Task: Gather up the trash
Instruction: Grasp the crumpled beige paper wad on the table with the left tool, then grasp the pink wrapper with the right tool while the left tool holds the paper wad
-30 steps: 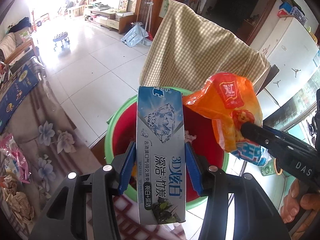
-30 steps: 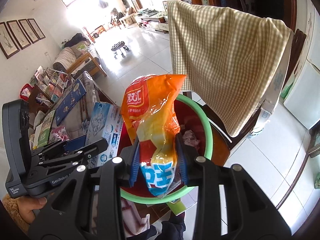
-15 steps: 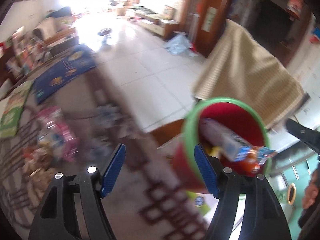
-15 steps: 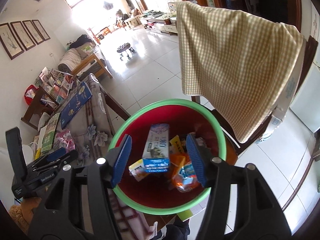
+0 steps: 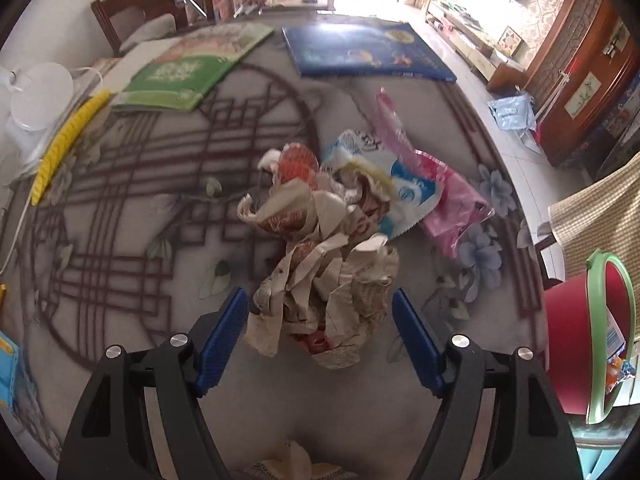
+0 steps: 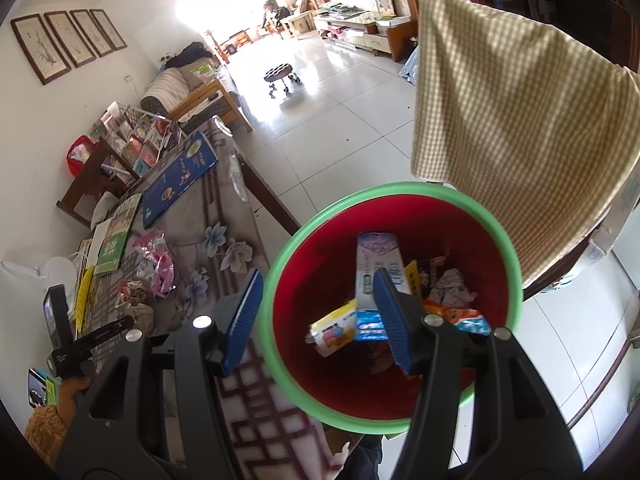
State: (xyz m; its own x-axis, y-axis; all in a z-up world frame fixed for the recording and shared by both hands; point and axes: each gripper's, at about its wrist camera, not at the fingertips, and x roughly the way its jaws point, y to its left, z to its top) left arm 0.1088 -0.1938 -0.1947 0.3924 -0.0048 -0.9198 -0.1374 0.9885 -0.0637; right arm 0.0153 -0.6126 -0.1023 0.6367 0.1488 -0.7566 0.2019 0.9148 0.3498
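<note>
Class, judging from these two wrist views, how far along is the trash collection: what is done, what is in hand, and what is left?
Done: a toothpaste box and snack wrappers lie in the red bin. In hand: nothing; the left gripper, open, flanks crumpled paper, and the right gripper, open, is above the bin. Left: that paper, the blue-white wrapper, the pink wrapper.

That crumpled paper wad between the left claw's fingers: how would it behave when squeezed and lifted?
The crumpled paper wad looks light and loose, so it would likely compress under the open left claw. Its loose folds may shed a piece. Resting against the blue-white wrapper, it might drag that along.
</note>
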